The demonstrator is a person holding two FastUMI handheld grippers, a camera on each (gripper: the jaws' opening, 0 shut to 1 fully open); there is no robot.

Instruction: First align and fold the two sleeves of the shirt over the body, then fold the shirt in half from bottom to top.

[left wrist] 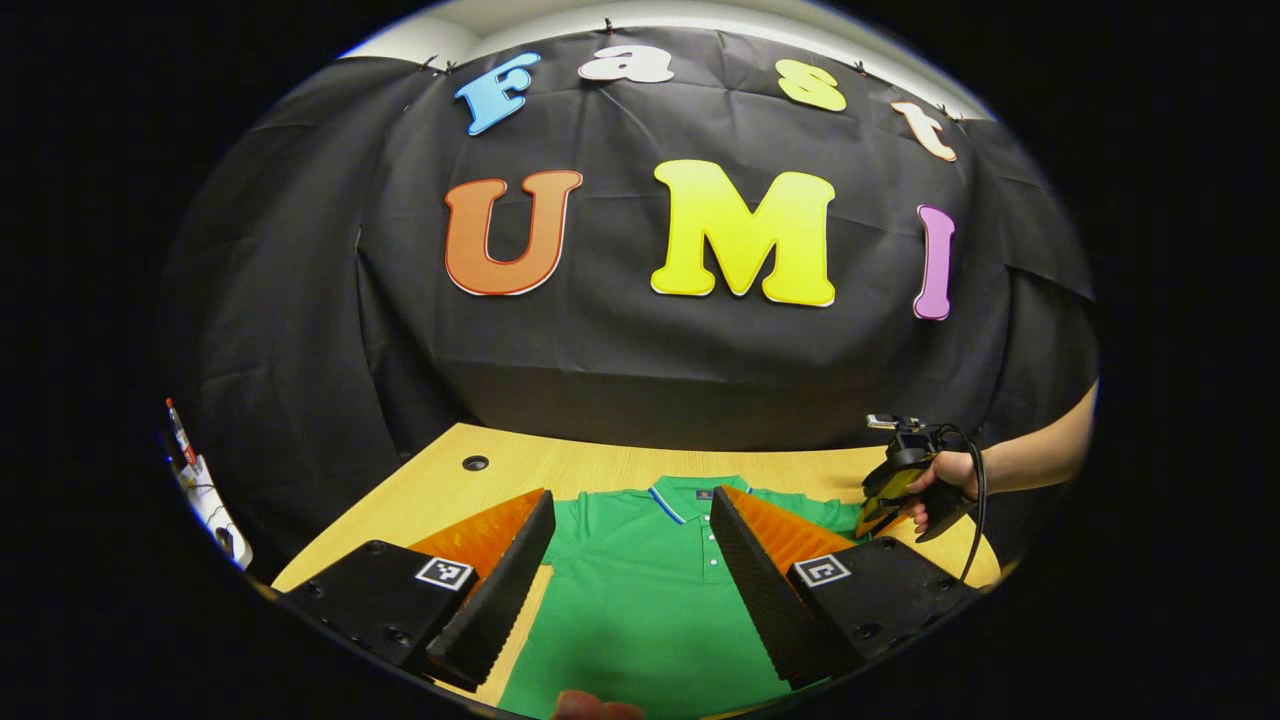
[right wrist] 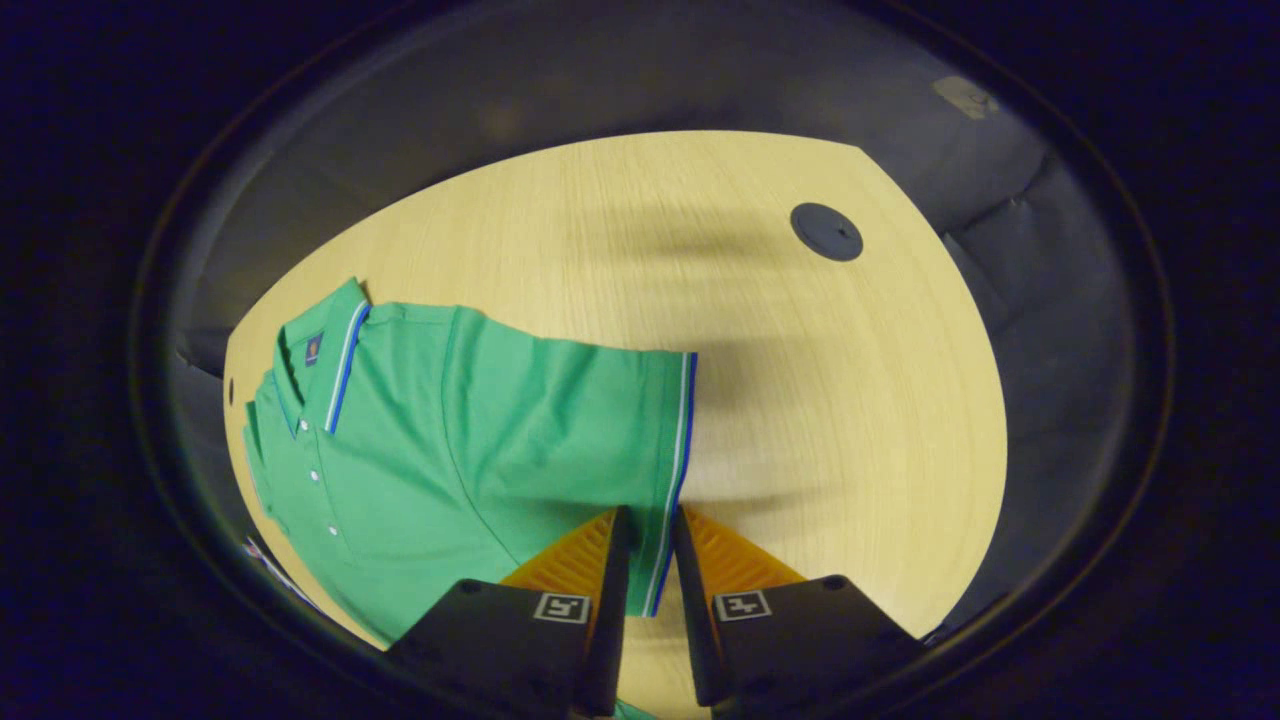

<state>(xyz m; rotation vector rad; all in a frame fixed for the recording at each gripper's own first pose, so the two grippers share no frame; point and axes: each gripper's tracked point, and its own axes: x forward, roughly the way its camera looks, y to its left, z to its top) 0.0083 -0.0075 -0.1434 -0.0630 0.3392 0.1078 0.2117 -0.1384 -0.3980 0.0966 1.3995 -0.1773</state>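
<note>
A green polo shirt (left wrist: pixel 640 590) with a blue-and-white trimmed collar lies flat on the wooden table (left wrist: pixel 440 490), collar toward the far wall. My left gripper (left wrist: pixel 632 495) hovers over the shirt's chest, jaws wide apart with nothing between them. In the right gripper view, one sleeve (right wrist: pixel 560 420) stretches out sideways from the shirt's body (right wrist: pixel 380 480), and my right gripper (right wrist: pixel 651 515) is shut on its striped cuff edge (right wrist: pixel 668 500). The left gripper view shows that right gripper (left wrist: pixel 885 505), held by a hand, at the shirt's right sleeve.
A round black cable grommet (right wrist: pixel 826 231) sits in the table (right wrist: pixel 800 400) beyond the sleeve; another grommet (left wrist: pixel 475 463) is at the far left corner. A white power strip (left wrist: pixel 205 500) lies off the table's left side. A person's forearm (left wrist: pixel 1030 460) reaches in from the right.
</note>
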